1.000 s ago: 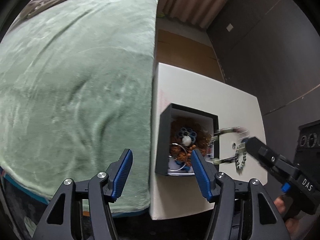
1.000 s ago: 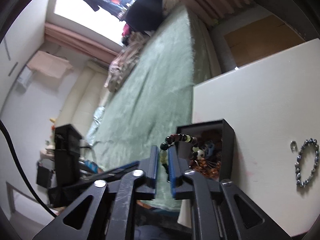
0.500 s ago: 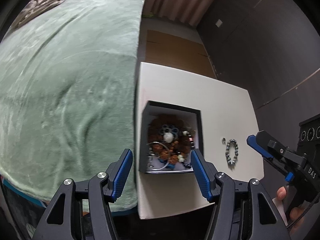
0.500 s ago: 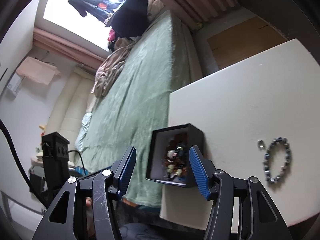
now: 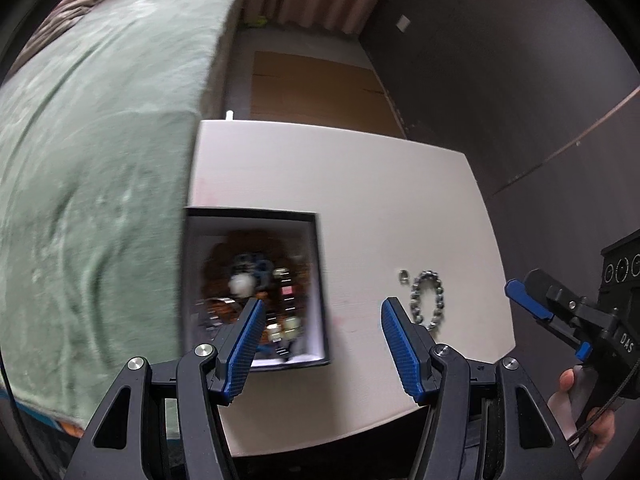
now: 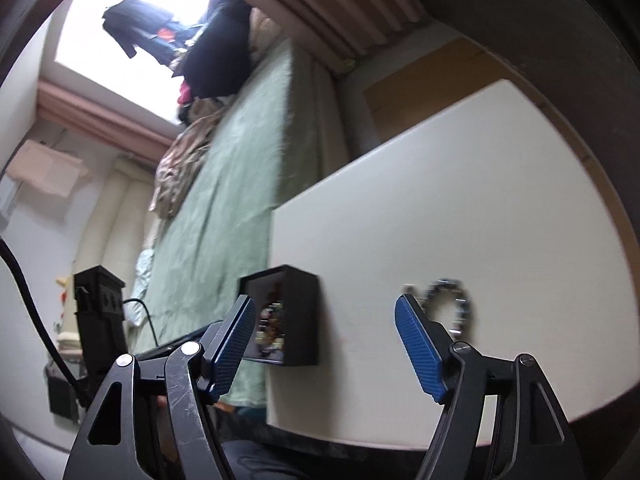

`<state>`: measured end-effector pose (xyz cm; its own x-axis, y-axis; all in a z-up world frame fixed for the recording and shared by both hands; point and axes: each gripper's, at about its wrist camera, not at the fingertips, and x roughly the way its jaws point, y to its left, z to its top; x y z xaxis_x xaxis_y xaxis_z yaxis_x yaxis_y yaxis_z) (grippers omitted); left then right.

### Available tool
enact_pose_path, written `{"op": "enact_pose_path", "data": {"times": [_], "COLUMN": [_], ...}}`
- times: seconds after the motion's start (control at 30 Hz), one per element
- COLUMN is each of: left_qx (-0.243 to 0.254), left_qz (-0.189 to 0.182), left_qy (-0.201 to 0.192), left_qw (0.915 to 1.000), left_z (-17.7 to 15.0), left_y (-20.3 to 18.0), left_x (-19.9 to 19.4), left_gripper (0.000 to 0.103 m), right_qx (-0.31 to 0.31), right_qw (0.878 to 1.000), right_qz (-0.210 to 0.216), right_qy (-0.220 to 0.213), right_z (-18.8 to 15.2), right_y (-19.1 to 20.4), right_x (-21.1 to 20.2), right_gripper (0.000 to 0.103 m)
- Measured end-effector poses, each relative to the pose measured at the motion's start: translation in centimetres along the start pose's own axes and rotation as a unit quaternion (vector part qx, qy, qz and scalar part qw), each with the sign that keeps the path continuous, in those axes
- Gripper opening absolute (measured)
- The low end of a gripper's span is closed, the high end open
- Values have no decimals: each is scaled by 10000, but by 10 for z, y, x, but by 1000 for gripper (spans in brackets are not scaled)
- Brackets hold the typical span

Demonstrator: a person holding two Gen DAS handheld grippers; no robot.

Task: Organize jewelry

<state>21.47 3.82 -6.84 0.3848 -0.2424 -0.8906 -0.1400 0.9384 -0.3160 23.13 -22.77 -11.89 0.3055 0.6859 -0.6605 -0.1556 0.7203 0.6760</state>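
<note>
beside box (image 5: 320, 264), bracelet (image 5: 428, 300) lies unobstructed.

The only readable lettering is "DAS", white on the black body of the right gripper (image 5: 524, 298), well right of the left wrist view's jaws

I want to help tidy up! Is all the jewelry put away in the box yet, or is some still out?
Nearly done. The black box already holds a jumble of beaded pieces. Nothing is being carried: the left hand-held gripper and the right hand-held gripper are both open and empty. Still out on the white table are the silver bead bracelet and a small ring beside it.
</note>
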Motion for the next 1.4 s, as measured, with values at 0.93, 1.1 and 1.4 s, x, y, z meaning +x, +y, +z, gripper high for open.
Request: {"op": "enact_pose_path", "data": {"times": [0.93,1.1,1.4], "left_qx": [839,915,982], "left_qz": [714,878,922], "left_qy": [670,761,680], "left_qw": [9917,9890,9886], "left_z": [16,12,8], "left_y": [-106,-112,-108], "left_x": [136,146,144], "left_gripper": [25,20,13], "right_qx": [649,698,546], "right_qw": [9955,9944,9935], "right_qz": [-680,-795,-970], "right_qy": [76,53,255], "right_z": [7,9,10], "right_y": [-94,-97,-85], "right_x": [-34,-37,-14], "right_gripper": [73,73,72]}}
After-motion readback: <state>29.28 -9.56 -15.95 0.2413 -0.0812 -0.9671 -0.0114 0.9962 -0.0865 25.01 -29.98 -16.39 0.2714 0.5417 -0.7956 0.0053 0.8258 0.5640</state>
